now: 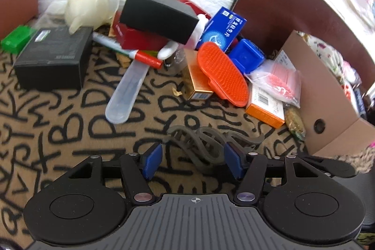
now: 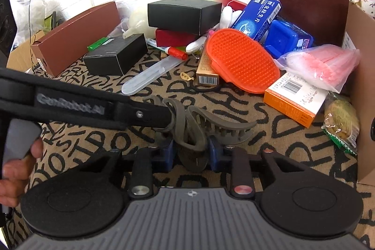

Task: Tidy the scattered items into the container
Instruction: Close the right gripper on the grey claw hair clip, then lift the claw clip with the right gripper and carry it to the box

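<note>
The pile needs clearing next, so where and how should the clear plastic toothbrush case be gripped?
Grip the clear case at its free rounded near end, from above, jaws across its narrow width. Its far end is tucked under the red-capped marker, so pull it toward you.

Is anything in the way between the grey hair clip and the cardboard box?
Yes. An orange box and a snack packet lie on the mat between the hair clip and the cardboard box, near its wall.

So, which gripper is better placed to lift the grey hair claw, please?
Probably the right gripper: the hair claw sits between its pads, with the cardboard box on its side.
</note>
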Tool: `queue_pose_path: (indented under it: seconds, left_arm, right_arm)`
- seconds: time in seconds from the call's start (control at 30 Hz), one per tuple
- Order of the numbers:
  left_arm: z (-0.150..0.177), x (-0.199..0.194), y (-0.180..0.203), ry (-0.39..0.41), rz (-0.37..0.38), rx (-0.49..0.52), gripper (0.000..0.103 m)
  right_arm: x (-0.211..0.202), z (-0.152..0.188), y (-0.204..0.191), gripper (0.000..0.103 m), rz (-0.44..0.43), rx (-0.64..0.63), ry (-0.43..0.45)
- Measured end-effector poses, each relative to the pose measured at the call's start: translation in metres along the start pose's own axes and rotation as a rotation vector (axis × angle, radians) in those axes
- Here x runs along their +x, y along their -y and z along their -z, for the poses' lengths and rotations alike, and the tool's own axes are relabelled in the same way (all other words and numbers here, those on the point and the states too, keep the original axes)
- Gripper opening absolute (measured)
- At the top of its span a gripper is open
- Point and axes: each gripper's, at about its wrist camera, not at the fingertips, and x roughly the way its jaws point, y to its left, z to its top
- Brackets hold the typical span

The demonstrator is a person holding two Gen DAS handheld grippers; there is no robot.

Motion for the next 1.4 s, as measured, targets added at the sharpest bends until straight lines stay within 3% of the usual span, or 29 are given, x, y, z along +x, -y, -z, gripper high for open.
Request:
queue_pose_path:
  seconds: [0.17, 0.2, 0.27, 0.57, 0.67, 0.87, 1.1, 1.4]
  left_arm:
    - [-0.001, 0.004, 0.011, -0.008, 0.02, 0.032, 0.071]
    - [-0.001, 0.008, 0.012, -0.019, 0.022, 0.036, 0.069]
    - [0.0, 0.017, 0.013, -0.047, 0.041, 0.034, 0.052]
    - [0.001, 0.019, 0.011, -0.038, 0.049, 0.029, 0.058]
    - [0.001, 0.017, 0.012, -0.045, 0.052, 0.035, 0.04]
    - [0.008, 0.007, 0.023, -0.048, 0.055, 0.055, 0.039]
    - [0.011, -0.018, 0.058, -0.009, 0.098, 0.101, 0.038]
    - [-0.003, -0.038, 0.142, 0.073, 0.217, 0.191, 0.037]
  right_arm:
    - [-0.002, 0.003, -0.003, 0.033, -0.011, -0.008, -0.002]
    - [-0.002, 0.003, -0.004, 0.034, -0.011, -0.01, -0.002]
    - [-0.003, 0.004, -0.004, 0.033, -0.011, -0.005, -0.002]
    - [0.0, 0.006, -0.001, 0.036, -0.018, 0.03, 0.002]
    - [-0.002, 0.006, -0.001, 0.033, -0.016, 0.031, -0.005]
    - [-0.017, 0.01, -0.006, 0.032, -0.007, 0.022, -0.012]
    - [-0.062, 0.015, -0.001, 0.032, 0.025, 0.041, 0.043]
    - [-0.138, 0.012, 0.031, 0.032, 0.15, 0.059, 0.194]
